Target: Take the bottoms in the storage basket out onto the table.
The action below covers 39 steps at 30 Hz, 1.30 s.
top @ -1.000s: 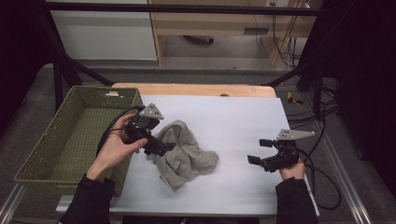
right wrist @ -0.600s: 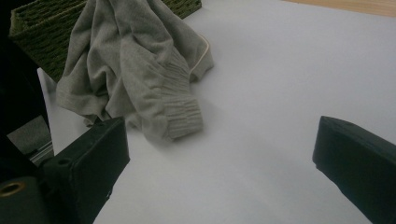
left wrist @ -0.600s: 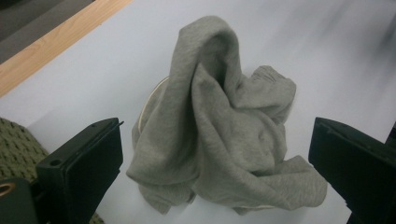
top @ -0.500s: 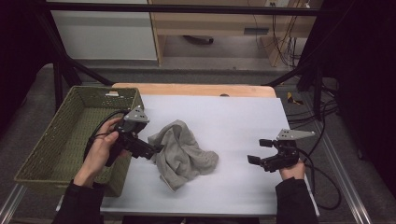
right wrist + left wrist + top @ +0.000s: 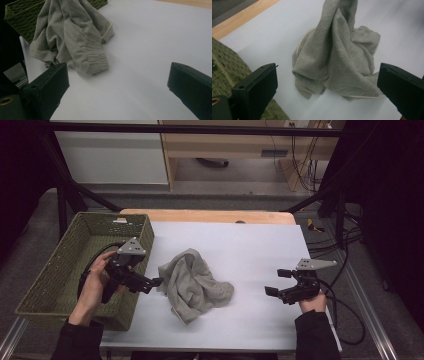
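Grey garment (image 5: 195, 284) crumpled mid-frame on white bench (image 5: 250, 250), beside green basket (image 5: 60, 270) at left (likely source or destination). Left claw (image 5: 150, 282) gaping, empty, aimed at cloth; right claw (image 5: 276, 282) spread, idle lower right.

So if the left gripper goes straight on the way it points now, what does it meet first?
Most likely the grey cloth: it lies between the open jaws of the left gripper, close ahead, though depth is uncertain.

Grey garment (image 5: 195, 282) (cream trim), green woven basket (image 5: 60, 270).
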{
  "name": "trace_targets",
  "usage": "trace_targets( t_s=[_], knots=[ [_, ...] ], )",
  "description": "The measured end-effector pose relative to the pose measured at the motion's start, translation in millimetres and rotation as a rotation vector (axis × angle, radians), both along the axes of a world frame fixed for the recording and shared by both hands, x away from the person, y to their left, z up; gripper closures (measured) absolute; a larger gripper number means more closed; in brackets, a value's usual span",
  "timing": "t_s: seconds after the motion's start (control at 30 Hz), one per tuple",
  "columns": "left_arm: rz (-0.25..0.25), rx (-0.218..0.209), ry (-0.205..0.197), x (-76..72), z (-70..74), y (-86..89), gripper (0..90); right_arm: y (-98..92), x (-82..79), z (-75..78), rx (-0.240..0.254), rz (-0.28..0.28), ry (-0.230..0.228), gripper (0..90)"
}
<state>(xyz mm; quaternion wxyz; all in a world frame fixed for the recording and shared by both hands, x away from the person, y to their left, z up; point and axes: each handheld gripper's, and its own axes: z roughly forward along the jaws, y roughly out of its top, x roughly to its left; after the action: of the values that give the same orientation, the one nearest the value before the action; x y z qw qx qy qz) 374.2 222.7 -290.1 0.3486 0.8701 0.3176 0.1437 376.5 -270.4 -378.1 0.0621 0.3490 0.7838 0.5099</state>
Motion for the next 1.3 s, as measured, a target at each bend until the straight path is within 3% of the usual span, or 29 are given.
trace_targets(
  t_s=[0.33, 0.87, 1.3],
  knots=[
    [0.041, -0.012, 0.002, -4.5, -9.8, 27.5, 2.9, 0.6, 0.3, -0.5, -0.002, 0.0, 0.003, 4.2],
    [0.095, -0.022, 0.015, -2.3, -29.2, 54.1, 3.0, 1.5, 0.6, -2.1, -0.007, 0.002, 0.008, 4.2],
    [0.103, -0.02, 0.027, -0.3, -37.3, 59.9, 3.0, 1.3, 0.3, -2.3, -0.005, 0.003, 0.006, 4.2]
  ],
)
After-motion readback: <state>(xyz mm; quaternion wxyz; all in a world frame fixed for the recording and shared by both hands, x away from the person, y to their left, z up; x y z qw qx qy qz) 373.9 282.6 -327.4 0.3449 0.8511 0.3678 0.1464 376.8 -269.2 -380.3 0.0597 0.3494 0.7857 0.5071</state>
